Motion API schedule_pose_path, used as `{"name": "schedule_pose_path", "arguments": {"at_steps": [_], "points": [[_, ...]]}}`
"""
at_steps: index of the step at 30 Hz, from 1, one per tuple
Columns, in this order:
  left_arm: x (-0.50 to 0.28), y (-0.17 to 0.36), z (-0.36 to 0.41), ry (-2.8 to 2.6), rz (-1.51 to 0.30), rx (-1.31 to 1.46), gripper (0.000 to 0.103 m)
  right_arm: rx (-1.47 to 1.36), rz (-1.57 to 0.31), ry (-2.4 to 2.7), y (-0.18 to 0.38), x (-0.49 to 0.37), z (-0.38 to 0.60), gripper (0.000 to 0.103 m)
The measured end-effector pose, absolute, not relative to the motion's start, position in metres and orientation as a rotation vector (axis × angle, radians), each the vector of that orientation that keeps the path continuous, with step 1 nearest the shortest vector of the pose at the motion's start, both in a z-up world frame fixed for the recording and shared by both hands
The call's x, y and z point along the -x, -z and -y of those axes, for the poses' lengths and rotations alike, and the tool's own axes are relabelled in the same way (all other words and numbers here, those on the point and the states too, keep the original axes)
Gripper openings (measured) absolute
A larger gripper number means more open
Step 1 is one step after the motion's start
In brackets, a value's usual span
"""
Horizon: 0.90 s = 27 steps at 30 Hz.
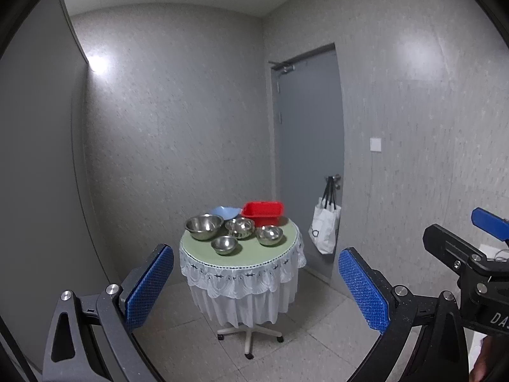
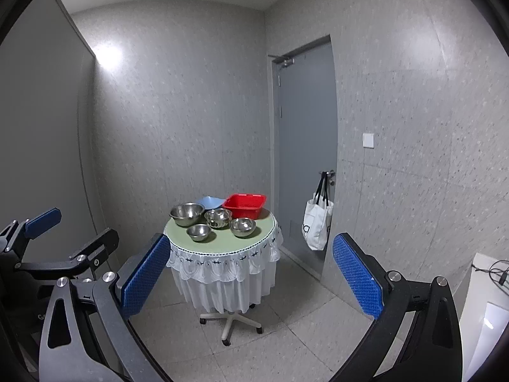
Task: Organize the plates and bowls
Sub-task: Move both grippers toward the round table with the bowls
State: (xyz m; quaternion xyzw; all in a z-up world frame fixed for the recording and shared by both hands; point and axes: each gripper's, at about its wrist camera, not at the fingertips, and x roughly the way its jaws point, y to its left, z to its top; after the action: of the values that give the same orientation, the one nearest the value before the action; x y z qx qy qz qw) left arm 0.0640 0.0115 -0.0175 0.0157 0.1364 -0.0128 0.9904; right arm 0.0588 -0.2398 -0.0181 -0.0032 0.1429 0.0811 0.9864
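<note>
A small round table (image 1: 254, 250) (image 2: 222, 242) with a green top and white lace skirt stands some way ahead. On it sit several steel bowls: a large one (image 1: 203, 226) (image 2: 187, 213), a ribbed one (image 1: 239, 227) (image 2: 218, 217), a small front one (image 1: 224, 244) (image 2: 198, 232) and a right one (image 1: 269, 235) (image 2: 242, 227). Behind them are a light blue plate (image 1: 224, 211) (image 2: 209, 202) and a red tub (image 1: 262, 212) (image 2: 244, 205). My left gripper (image 1: 256, 289) and right gripper (image 2: 251, 280) are both open, empty and far short of the table.
A grey door (image 1: 308, 146) is behind the table, with a white tote bag (image 1: 324, 227) (image 2: 316, 224) hanging on its handle. Grey walls close in left and right. The table stands on a wheeled base (image 2: 229, 323) on a tiled floor. A white surface with cables (image 2: 490, 289) is at right.
</note>
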Motion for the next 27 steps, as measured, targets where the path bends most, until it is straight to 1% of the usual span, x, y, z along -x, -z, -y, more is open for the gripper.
{"name": "schedule_pose_path", "arguments": {"at_steps": [6,12,21,27], "points": [[-0.135,0.020,-0.026,0.046,-0.317,-0.025,0.102,0.000,-0.338,-0.158,0.033,-0.118,0.235,0.103],[-0.243,0.015,-0.040,0.057,-0.343,-0.025,0.102,-0.006,-0.381,-0.151,0.049,-0.202,0.224,0.103],[-0.449,0.000,-0.074,0.099,-0.381,-0.021,0.102,-0.009,-0.419,-0.109,0.061,-0.348,0.190,0.103],[-0.560,0.009,-0.101,0.063,-0.432,-0.024,0.102,-0.013,-0.471,-0.127,0.079,-0.438,0.165,0.103]]}}
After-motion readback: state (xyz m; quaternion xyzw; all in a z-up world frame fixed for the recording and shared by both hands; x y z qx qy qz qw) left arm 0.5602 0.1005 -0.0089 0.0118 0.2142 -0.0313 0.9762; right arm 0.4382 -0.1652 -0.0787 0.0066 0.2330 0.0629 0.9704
